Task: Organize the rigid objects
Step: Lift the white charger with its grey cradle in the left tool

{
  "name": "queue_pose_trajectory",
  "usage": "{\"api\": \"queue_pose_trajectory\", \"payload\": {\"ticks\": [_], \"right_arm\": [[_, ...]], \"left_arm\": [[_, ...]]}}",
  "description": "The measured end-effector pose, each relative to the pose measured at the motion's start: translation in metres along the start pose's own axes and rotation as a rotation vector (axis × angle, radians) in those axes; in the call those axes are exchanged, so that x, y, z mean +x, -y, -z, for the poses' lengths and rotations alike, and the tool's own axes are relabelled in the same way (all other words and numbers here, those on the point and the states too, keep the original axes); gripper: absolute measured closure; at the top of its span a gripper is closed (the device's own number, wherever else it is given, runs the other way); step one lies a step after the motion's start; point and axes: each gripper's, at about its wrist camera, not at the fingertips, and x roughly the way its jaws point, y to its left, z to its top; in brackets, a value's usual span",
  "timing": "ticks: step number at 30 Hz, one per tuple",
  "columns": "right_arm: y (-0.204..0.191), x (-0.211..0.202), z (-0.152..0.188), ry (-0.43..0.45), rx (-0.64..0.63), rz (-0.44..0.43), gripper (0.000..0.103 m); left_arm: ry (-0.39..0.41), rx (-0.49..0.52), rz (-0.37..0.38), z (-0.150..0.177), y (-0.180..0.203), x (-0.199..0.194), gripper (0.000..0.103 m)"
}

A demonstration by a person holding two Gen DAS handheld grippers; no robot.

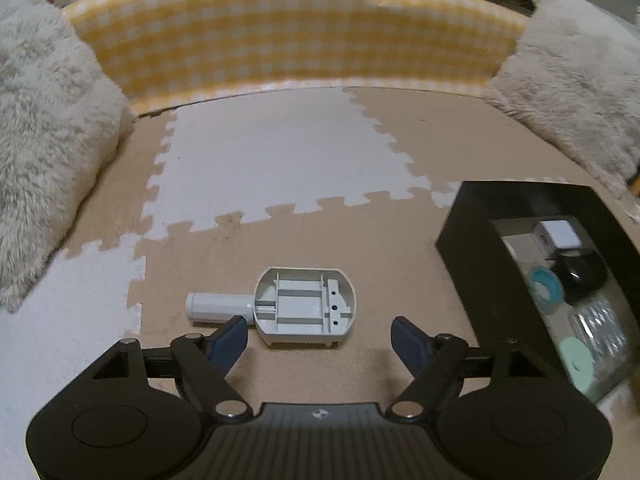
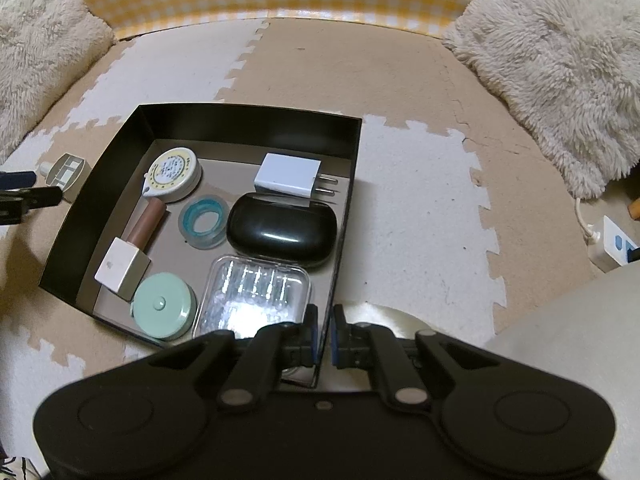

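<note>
A grey plastic part (image 1: 304,304) with a white stub handle lies open side up on the foam mat. My left gripper (image 1: 318,322) stands open just short of it, one blue finger at the handle and the other to the right of the body, neither pad pressing. The part also shows in the right wrist view (image 2: 66,170), left of the black box (image 2: 248,128). My right gripper (image 2: 324,336) is shut on the box's near right wall. Inside lie a white tape measure (image 2: 174,174), a charger (image 2: 288,176), a black case (image 2: 280,232), a teal ring (image 2: 204,220) and several others.
Fluffy cushions (image 1: 48,120) (image 2: 560,60) flank the mat on both sides. A yellow checked panel (image 1: 296,28) closes the far end. A white power strip (image 2: 612,244) lies at the right. The black box (image 1: 480,240) stands right of the left gripper.
</note>
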Motion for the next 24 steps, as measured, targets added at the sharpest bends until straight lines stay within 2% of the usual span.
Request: {"api": "queue_pose_trajectory", "payload": {"ticks": [5,10,13,18,24], "right_arm": [[0.0,0.0,0.0,0.0,-0.001,0.001,0.097],[-0.001,0.001,0.0,-0.001,-0.003,0.003,0.097],[-0.001,0.001,-0.001,-0.002,-0.005,0.005,0.097],[0.0,0.002,-0.001,-0.003,-0.006,0.006,0.097],[-0.001,0.002,-0.001,-0.003,-0.005,0.004,0.096]], "left_arm": [[0.031,-0.02,-0.078,-0.002,-0.001,0.012,0.024],[0.042,0.006,-0.11,-0.001,0.003,0.019,0.025],[0.051,0.031,-0.117,-0.002,0.009,0.02,0.027],[0.054,0.039,-0.105,-0.004,0.011,0.019,0.04],[0.059,0.041,-0.077,-0.004,0.015,0.014,0.04]]}}
